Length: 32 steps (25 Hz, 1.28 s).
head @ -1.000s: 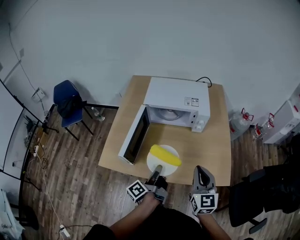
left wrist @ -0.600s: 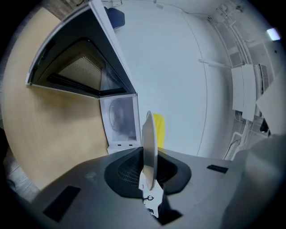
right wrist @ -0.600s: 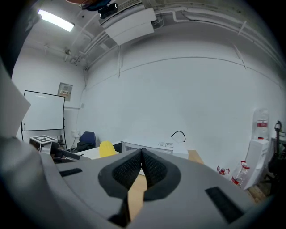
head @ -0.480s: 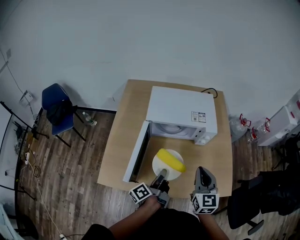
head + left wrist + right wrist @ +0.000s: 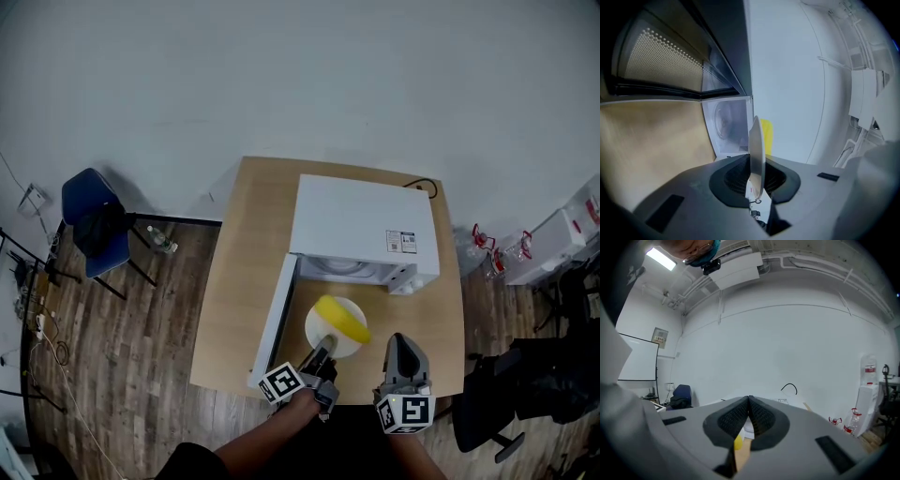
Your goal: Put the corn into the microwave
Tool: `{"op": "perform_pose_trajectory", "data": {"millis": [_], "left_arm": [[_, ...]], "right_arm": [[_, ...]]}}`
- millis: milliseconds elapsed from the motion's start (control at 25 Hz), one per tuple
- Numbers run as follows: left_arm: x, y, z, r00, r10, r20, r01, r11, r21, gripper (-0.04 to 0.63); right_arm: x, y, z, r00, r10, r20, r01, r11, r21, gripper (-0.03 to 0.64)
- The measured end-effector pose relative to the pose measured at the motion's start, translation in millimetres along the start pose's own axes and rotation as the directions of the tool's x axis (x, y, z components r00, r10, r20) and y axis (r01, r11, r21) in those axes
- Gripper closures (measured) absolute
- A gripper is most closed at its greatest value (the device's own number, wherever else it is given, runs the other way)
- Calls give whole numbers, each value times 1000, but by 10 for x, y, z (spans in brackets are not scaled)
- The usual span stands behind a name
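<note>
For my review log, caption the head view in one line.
Left gripper holds the plate with corn by its rim before the open microwave; right gripper shut, empty.

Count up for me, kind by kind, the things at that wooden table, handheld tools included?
microwave: 1
plate: 1
corn: 1
grippers: 2, the left gripper and the right gripper
Total: 5
</note>
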<state>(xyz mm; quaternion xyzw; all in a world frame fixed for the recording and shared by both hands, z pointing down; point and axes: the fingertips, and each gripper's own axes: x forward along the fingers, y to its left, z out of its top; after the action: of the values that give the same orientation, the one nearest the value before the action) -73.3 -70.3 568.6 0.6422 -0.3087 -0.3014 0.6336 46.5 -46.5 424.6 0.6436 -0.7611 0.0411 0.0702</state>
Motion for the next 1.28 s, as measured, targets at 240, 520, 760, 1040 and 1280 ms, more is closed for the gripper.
{"op": "perform_pose_trajectory", "data": {"millis": [240, 520, 760, 1040, 1280], "left_arm": [[227, 186, 76, 999, 33, -10, -33, 999, 28, 563], [459, 324, 96, 998, 56, 15, -56, 998, 8, 563], [697, 451, 123, 996, 79, 33, -80, 997, 23, 563], [954, 686, 208, 992, 101, 80, -100, 995, -16, 563], [1120, 859, 328, 986, 127, 109, -124, 992, -32, 563]], "right_arm": [[113, 39, 66, 998, 49, 46, -49, 999, -1, 557], [355, -85, -93, 998, 56, 10, -56, 998, -38, 557], [617, -306, -214, 999, 38, -21, -38, 999, -12, 557], [920, -466, -517, 994, 53, -93, -56, 998, -25, 557], [1127, -629, -842, 985, 55, -161, -54, 999, 9, 557]]}}
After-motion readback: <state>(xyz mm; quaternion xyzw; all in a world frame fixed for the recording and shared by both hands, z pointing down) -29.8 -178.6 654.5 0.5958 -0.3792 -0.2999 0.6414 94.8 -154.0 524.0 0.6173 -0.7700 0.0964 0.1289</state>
